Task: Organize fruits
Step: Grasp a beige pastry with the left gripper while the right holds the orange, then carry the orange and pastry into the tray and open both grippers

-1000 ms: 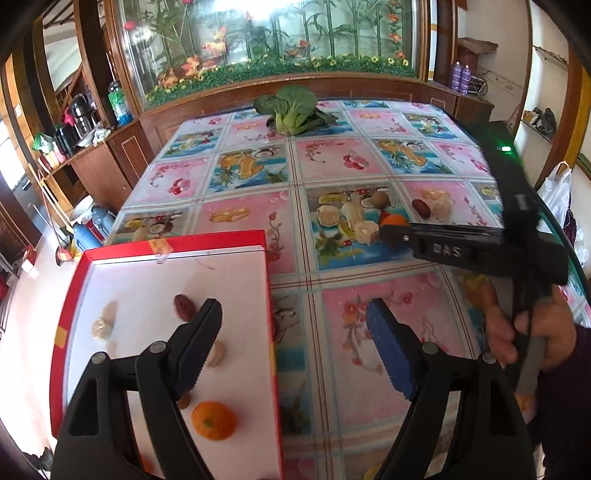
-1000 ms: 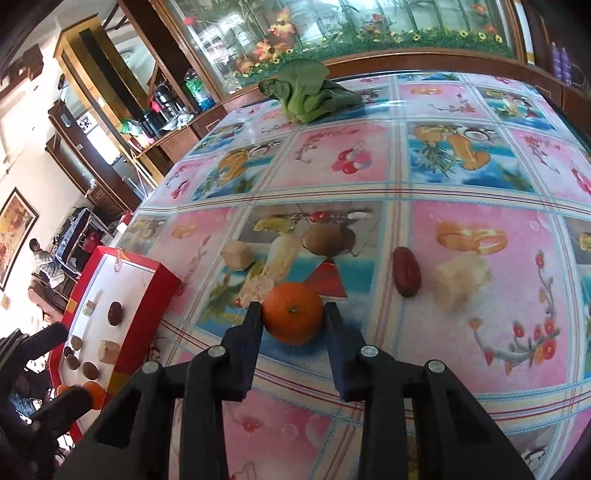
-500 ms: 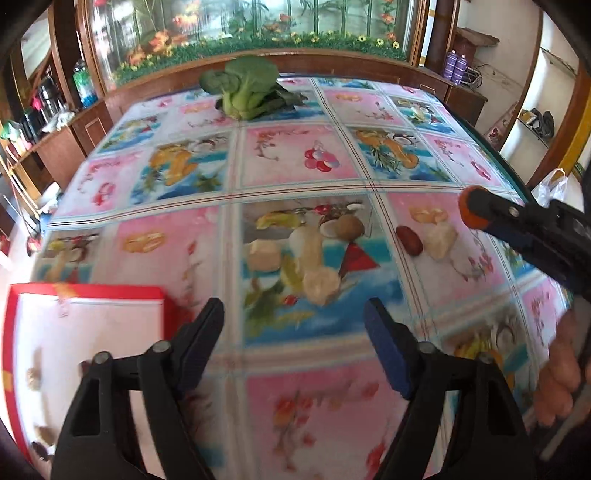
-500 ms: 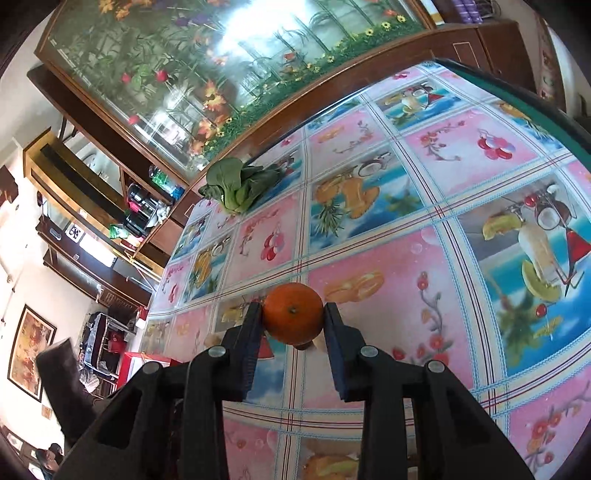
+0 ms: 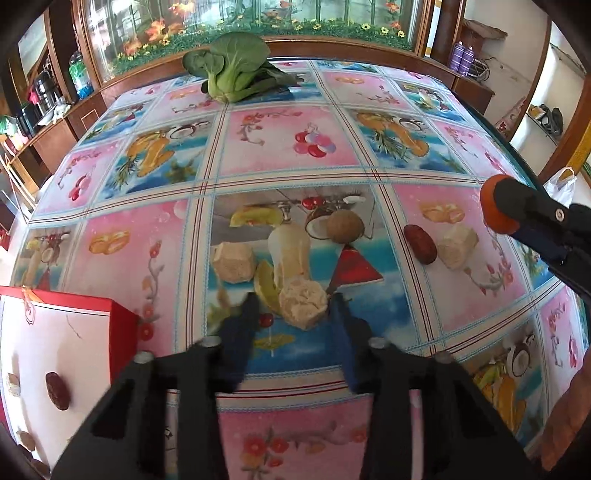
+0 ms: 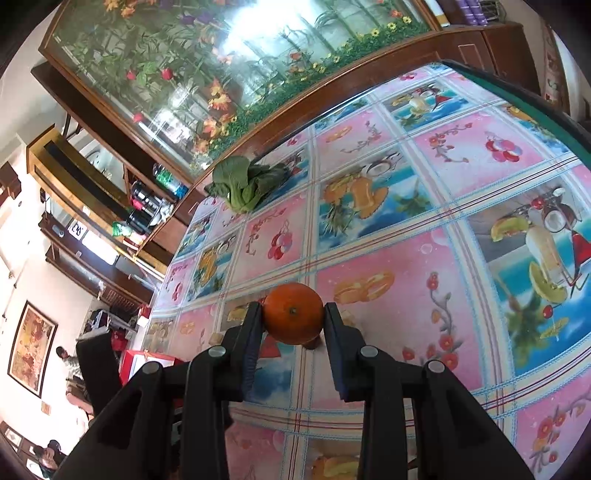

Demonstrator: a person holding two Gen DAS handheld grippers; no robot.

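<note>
My right gripper is shut on an orange mandarin and holds it above the table; it shows at the right edge of the left wrist view. My left gripper is open, its fingers on either side of a pale beige lump on the tablecloth. Another beige lump, a brown round fruit, a red date and a third pale lump lie beyond. The red-rimmed white box at lower left holds a date and small pieces.
A bok choy lies at the far end of the table. A wooden cabinet with a glass flower panel stands behind. The table's right edge drops off near shelves. The red box also shows in the right wrist view.
My left gripper moved from above the box to the right and forward, and now straddles a beige lump. My right gripper lifted the mandarin off the table and swung left.
</note>
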